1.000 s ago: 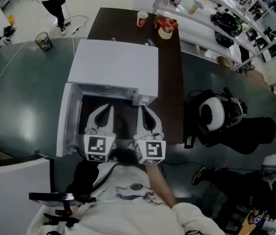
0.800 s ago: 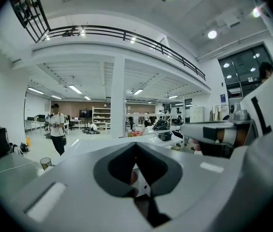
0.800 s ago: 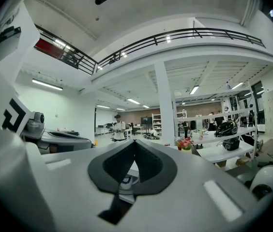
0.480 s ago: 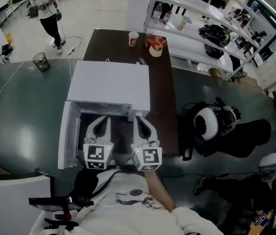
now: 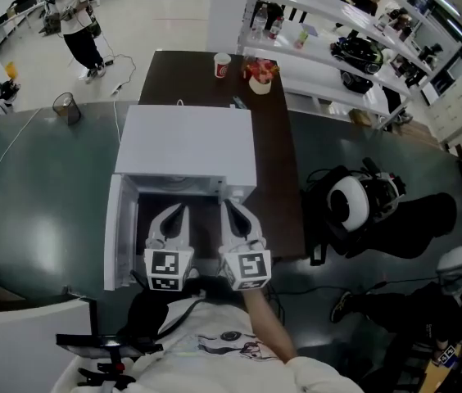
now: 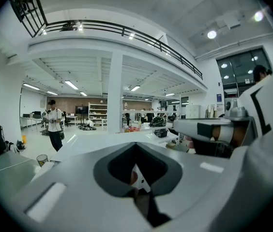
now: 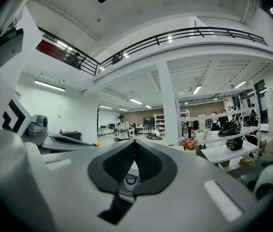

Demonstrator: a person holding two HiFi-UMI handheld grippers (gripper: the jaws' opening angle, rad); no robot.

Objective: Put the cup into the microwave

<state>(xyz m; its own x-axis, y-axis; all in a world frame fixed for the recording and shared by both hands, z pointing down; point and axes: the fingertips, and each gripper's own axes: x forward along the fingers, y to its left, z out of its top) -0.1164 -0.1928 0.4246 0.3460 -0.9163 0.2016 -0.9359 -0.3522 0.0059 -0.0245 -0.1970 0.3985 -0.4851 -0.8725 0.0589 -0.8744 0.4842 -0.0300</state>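
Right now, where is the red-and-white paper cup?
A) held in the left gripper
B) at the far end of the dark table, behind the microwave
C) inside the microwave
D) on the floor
B: in the head view the red-and-white cup stands upright on the dark table, beyond the back of the white microwave.

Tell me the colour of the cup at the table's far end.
The paper cup is red and white, clearest in the head view.

table (image 5: 280, 174): dark brown | on it: white microwave (image 5: 186, 146), cup (image 5: 222, 65), flower bowl (image 5: 260, 78)
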